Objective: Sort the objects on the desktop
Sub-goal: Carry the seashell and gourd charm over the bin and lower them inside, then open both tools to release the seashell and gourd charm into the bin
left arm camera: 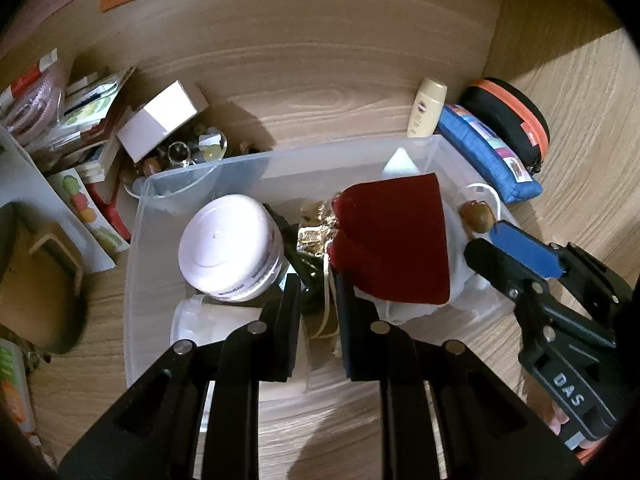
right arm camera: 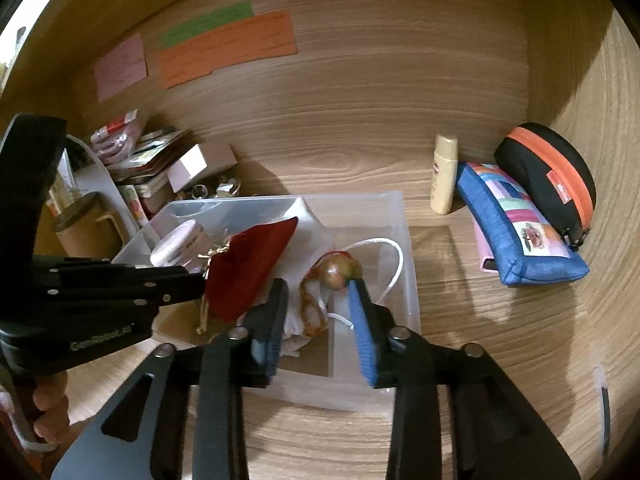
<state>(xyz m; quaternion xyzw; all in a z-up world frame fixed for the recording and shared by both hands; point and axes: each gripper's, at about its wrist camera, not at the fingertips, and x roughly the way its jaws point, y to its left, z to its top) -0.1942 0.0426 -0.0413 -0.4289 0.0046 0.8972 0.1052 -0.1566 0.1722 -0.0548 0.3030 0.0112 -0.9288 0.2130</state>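
right gripper (right arm camera: 318,320) over a clear plastic bin (right arm camera: 408,280) on a wooden desk (right arm camera: 500,340)

its jaws stand apart above a white cloth and cord, a brown-green bead (right arm camera: 340,274) at the blue pad's tip. the left gripper (right arm camera: 200,284) reaches in beside a red pouch (right arm camera: 256,268). a blue pencil case (right arm camera: 516,232) lies to the right.

You can read "DAS" in white on the right gripper (left arm camera: 500,240) body; the lettering on the left gripper (right arm camera: 200,280) is too blurred.
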